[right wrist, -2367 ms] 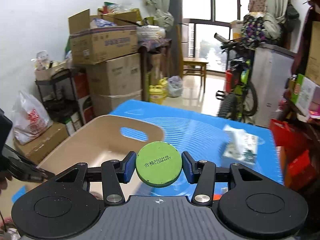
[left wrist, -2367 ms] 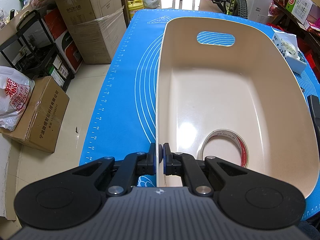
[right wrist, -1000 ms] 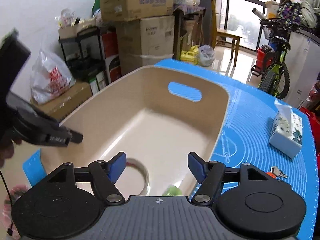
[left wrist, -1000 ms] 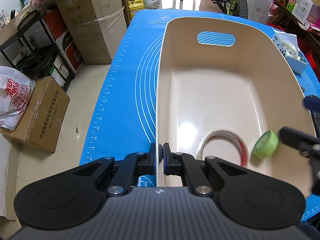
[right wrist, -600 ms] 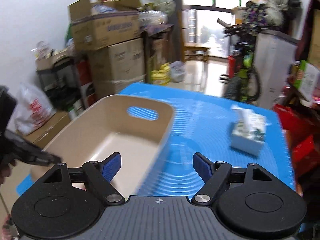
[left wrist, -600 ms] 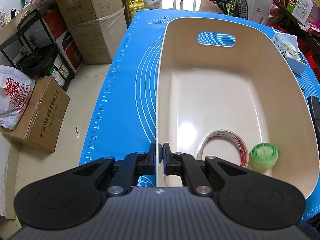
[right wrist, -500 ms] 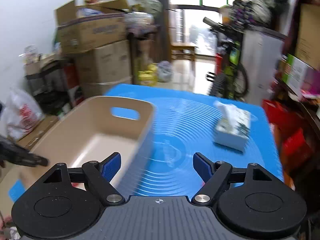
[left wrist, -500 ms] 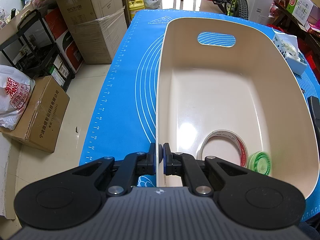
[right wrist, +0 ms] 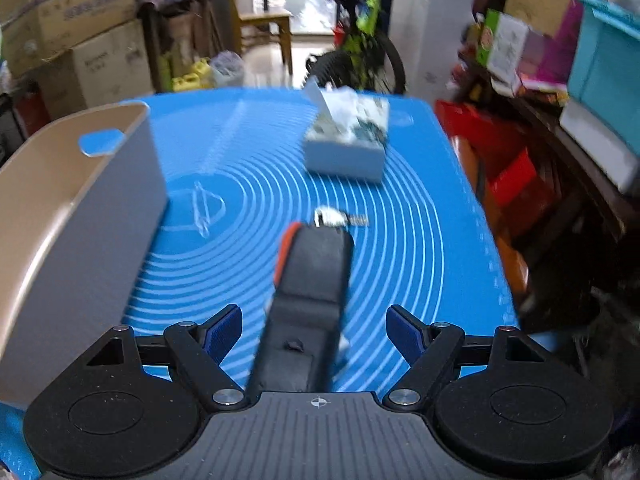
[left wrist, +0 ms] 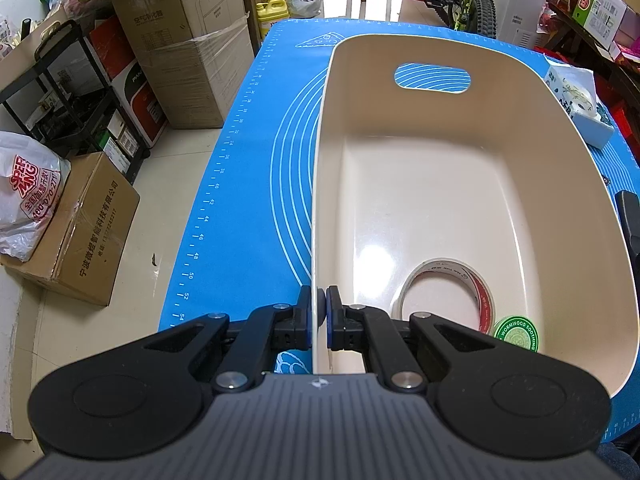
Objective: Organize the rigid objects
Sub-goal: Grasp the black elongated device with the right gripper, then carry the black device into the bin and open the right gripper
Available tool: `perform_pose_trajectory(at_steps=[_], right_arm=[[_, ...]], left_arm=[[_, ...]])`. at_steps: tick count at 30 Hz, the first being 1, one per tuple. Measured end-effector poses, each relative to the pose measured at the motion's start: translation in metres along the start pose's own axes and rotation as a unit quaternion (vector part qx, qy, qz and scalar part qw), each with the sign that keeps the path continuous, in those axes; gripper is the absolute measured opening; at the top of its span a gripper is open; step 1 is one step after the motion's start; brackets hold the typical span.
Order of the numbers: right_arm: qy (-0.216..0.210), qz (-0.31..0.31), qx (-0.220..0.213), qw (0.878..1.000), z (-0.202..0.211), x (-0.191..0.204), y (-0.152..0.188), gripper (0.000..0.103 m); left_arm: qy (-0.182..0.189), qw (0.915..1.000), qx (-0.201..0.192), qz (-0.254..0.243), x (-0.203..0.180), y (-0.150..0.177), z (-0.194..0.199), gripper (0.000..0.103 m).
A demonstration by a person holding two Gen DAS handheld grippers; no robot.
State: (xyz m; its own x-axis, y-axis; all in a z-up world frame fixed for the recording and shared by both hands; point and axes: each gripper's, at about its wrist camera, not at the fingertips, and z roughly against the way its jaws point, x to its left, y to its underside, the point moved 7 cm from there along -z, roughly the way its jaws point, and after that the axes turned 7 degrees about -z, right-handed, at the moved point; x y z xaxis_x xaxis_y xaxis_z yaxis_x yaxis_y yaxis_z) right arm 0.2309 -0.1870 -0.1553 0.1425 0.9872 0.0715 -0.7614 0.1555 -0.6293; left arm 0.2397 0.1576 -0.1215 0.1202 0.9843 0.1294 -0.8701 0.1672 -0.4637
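Note:
A cream plastic bin (left wrist: 520, 128) stands on the blue mat (left wrist: 256, 168). My left gripper (left wrist: 319, 316) is shut on the bin's near left rim. Inside the bin lie a tape roll (left wrist: 446, 292) and a round green tin (left wrist: 516, 333) at the near right corner. My right gripper (right wrist: 315, 332) is open and empty above the mat, right of the bin (right wrist: 80, 200). A black object with an orange edge (right wrist: 312, 280) lies between its fingers, blurred. A small bunch of keys (right wrist: 338, 218) lies just beyond it.
A tissue box (right wrist: 348, 140) sits on the mat's far right; it also shows in the left wrist view (left wrist: 580, 108). Cardboard boxes (left wrist: 188, 40) and a shelf stand on the floor to the left. A bicycle (right wrist: 360, 40) and cluttered shelves (right wrist: 560, 100) stand beyond and right.
My right gripper let the green tin go into the bin, then swung right over the mat to the black object. The tin settled flat beside the tape roll. My left gripper has not moved.

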Motion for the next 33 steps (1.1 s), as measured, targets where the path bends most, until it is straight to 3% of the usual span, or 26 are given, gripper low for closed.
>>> perform_pose_trajectory(at_steps=[9,12,13,16,33], right_arm=[[0.022,0.01,0.025,0.999,-0.02,0.002,0.012,0.081],[0.015,0.001,0.033,0.999,-0.024,0.003,0.014,0.073],[0.007,-0.004,0.036,0.999,-0.024,0.004,0.015,0.064],[0.005,-0.009,0.028,1.0,-0.019,0.005,0.014,0.054],[-0.039,-0.031,-0.014,0.999,0.005,-0.004,0.003,0.053]], left_arm=[[0.0,1.0,0.0,0.001,0.0,0.0,0.0,0.008],[0.0,1.0,0.0,0.002,0.0,0.0,0.0,0.008],[-0.001,1.0,0.0,0.002,-0.001,-0.001,0.0,0.008],[0.0,1.0,0.0,0.001,-0.001,-0.001,0.0,0.008],[0.0,1.0,0.0,0.002,-0.001,-0.001,0.0,0.008]])
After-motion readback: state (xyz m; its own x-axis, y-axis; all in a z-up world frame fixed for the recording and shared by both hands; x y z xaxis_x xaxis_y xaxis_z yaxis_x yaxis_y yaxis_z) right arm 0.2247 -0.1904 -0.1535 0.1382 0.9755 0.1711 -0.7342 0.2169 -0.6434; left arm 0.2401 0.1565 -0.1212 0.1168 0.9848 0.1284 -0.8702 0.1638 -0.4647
